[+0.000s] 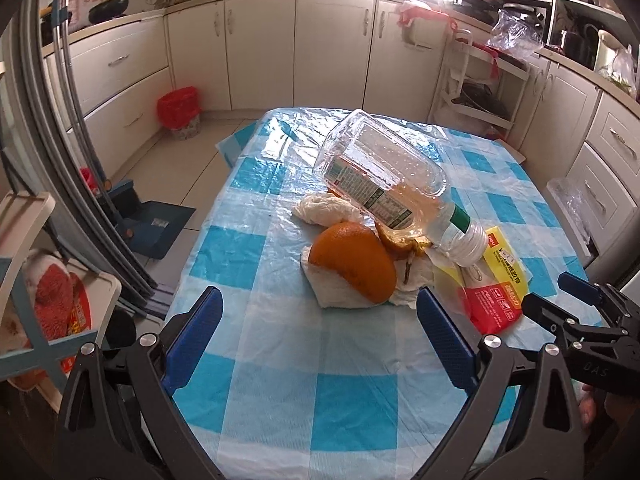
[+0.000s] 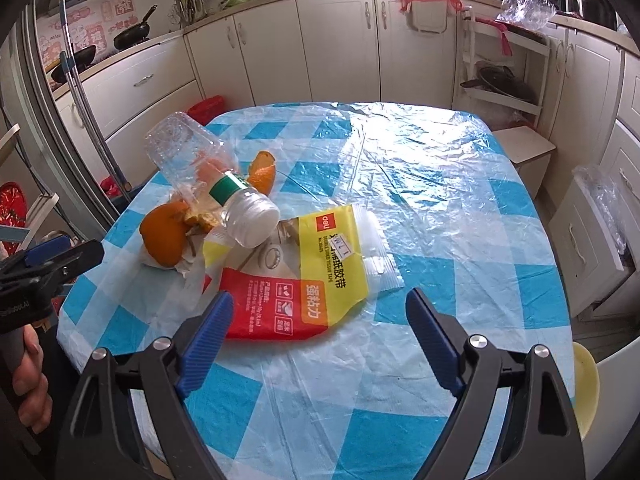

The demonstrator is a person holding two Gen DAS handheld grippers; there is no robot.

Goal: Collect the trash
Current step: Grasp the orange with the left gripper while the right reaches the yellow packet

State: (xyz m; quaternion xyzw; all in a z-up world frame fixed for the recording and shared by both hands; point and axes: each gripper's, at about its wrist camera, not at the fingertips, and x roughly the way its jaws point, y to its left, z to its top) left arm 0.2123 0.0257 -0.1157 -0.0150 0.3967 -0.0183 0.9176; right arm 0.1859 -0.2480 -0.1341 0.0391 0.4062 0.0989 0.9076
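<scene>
Both my tongs, left (image 1: 320, 320) and right (image 2: 320, 320), were spread wide, empty, above the table's (image 2: 400, 420) near edge, facing the plastic bottle (image 1: 384, 176), orange peel (image 1: 352, 260) and tape packet (image 2: 304, 280).

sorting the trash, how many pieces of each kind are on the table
plastic bottle: 1
orange peel pieces: at least 2
crumpled tissues: 2
yellow and red tape packet: 1
total: at least 6; the pile may hide more
</scene>
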